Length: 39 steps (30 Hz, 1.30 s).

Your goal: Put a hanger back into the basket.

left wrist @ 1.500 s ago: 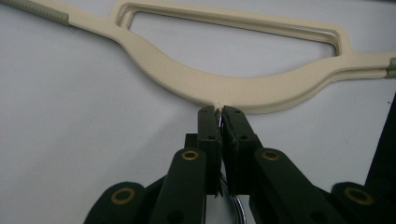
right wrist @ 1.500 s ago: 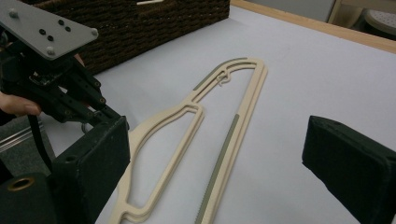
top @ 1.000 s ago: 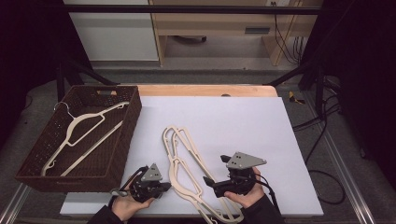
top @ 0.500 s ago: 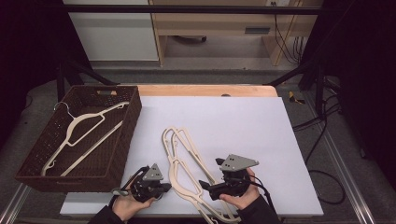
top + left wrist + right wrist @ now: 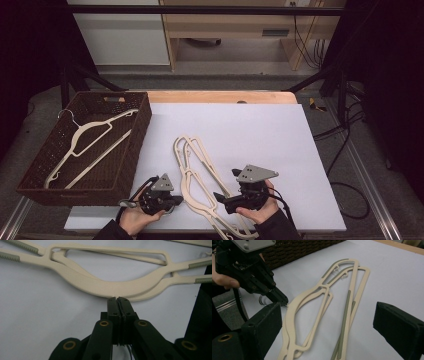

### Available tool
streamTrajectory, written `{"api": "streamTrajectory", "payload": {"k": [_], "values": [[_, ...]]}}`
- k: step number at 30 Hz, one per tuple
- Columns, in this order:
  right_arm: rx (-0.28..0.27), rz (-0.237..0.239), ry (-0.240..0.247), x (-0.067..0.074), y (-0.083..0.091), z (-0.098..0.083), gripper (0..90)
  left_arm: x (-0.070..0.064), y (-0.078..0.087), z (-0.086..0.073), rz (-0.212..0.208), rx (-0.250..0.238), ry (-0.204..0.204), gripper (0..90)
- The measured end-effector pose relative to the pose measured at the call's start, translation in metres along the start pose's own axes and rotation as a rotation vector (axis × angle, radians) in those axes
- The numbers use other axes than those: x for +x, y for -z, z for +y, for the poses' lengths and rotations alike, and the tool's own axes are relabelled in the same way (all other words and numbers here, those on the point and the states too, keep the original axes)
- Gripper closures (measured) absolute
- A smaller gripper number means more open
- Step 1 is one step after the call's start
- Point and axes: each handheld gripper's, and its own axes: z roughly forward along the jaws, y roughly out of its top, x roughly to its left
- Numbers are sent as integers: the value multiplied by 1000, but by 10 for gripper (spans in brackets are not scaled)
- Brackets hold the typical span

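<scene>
Cream plastic hangers [image 5: 197, 176] lie stacked on the white bench [image 5: 260, 135] beside the wicker basket [image 5: 131, 150]; left gripper [image 5: 117, 299] fingers closed, tips touching the top hanger's edge, likely steadying it, while right gripper [image 5: 328, 327] fingers gape over the stack.

Basket [image 5: 30, 175] at table's [image 5: 260, 130] left holding a hanger [image 5: 85, 142], stacked hangers [image 5: 197, 170] right of it
</scene>
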Motion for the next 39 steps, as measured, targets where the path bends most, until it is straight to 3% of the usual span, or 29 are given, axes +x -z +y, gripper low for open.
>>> {"api": "streamTrajectory", "payload": {"k": [11,17,24,34,39], "values": [[-3,1,-1,0,1,0,86,1,-2,-1,2,11,2,883],[-2,1,0,0,0,0,87,-3,8,5,10,-14,-9,887],[9,8,5,2,-3,-1,91,-5,11,10,16,0,-15,888],[24,32,23,13,-15,1,112,-16,25,25,60,4,-22,888],[58,53,36,22,-26,2,128,-17,36,33,78,3,-24,888]]}}
